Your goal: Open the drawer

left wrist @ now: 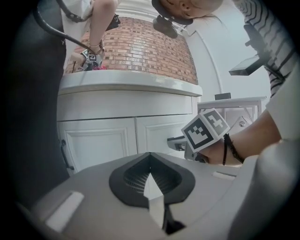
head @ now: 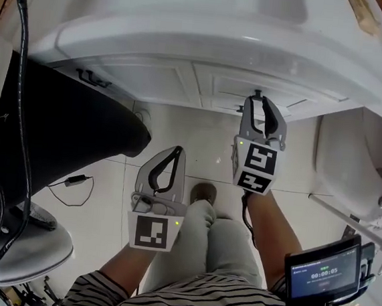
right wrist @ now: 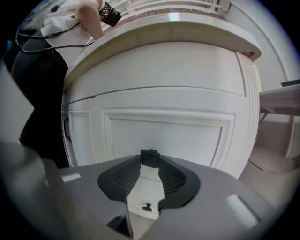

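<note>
A white vanity cabinet [head: 158, 78] stands under a sink, and its panelled drawer front [right wrist: 164, 136] fills the right gripper view. My right gripper [head: 258, 99] is up against that front, and its tips [right wrist: 150, 155] are shut on a small dark drawer handle [right wrist: 150, 159]. A second small handle [right wrist: 147, 206] shows lower down through the gap between the jaws. My left gripper [head: 176, 150] hangs lower and to the left, over the tiled floor and apart from the cabinet. Its tips [left wrist: 150, 157] meet with nothing between them. The right gripper's marker cube [left wrist: 205, 130] shows in the left gripper view.
A person in black [head: 58, 136] stands close at the left, by a cabinet door with a dark handle [head: 91, 77]. A white fixture [head: 358, 165] stands at the right. A cable [head: 74, 181] lies on the floor. A small screen [head: 321, 269] is strapped by my right arm.
</note>
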